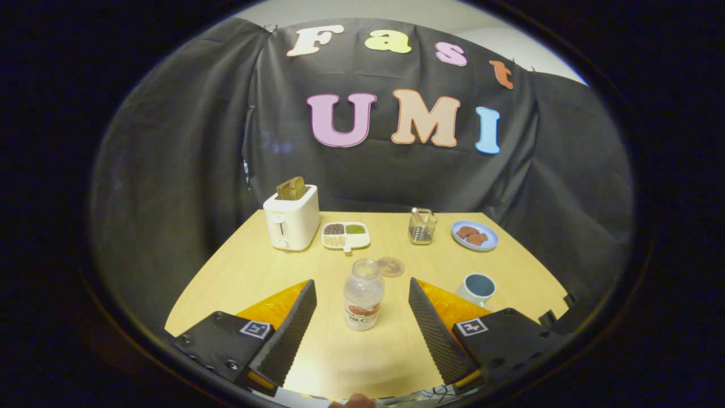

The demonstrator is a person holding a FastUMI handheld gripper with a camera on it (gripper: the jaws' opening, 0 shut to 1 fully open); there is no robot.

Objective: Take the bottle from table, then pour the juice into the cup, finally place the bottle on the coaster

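- Gripper view looks along the wide-open jaws of the gripper (362, 297) onto a pale wooden counter (243, 272) backed by the booth's black cloth wall.
- Both fingers (294, 328) stand apart and touch nothing.
- A clear bottle (363, 294) stands upright on the counter between the fingers, roughly midway, with a gap on each side. It has no cap, and a label wraps its lower part.
- A round, brownish coaster (391, 266) lies flat just beyond the bottle, a little to its right, near the middle of the counter.
- A white cup (477, 288) with a dark inside stands toward the counter's right edge, just outside the right finger and apart from the bottle.
- A white toaster (291, 220) sits at the far left corner of the counter, with brown toast (291, 188) sticking up from its slot.
- A white divided tray (345, 235) lies beside the toaster along the far edge, holding dark, green and pale contents in separate compartments.
- A small clear holder (422, 226) stands further right along the far edge; what it contains is too small to tell.
- A blue plate (474, 235) rests near the far right corner with brown pieces on it.
- A fingertip (352, 401) of the person's hand peeks in below the fingers, by the near edge of the counter.
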